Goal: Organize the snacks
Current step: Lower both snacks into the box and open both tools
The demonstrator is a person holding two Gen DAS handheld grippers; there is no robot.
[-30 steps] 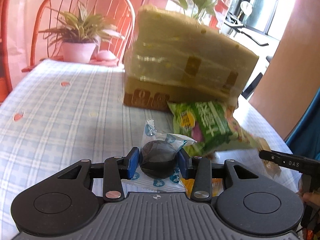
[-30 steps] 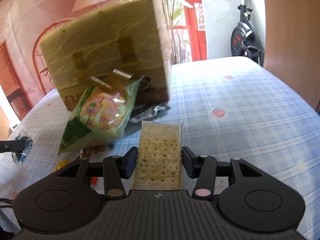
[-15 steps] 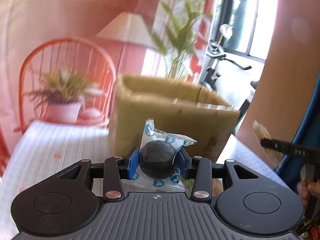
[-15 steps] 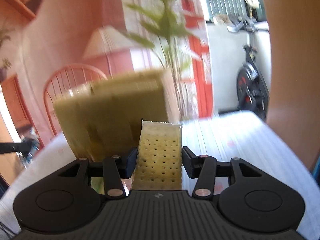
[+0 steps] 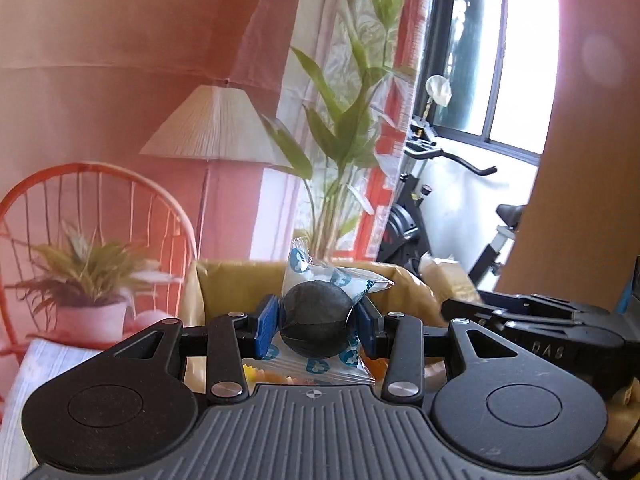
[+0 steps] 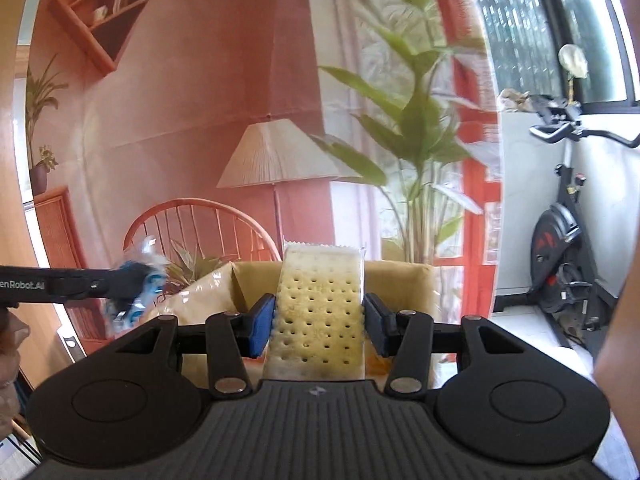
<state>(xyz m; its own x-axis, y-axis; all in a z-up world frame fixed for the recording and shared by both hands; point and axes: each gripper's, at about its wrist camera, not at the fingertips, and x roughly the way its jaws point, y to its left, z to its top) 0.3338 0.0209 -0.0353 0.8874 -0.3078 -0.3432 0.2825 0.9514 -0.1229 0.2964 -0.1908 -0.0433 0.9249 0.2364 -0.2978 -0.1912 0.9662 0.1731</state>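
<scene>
Cardboard box point(image 5: 240, 280) now below, table gone

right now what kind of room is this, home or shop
Most likely a home living or dining room: a floor lamp beside a tall potted plant, a wooden chair, an exercise bike by the window, and a cardboard box for the snacks.
</scene>
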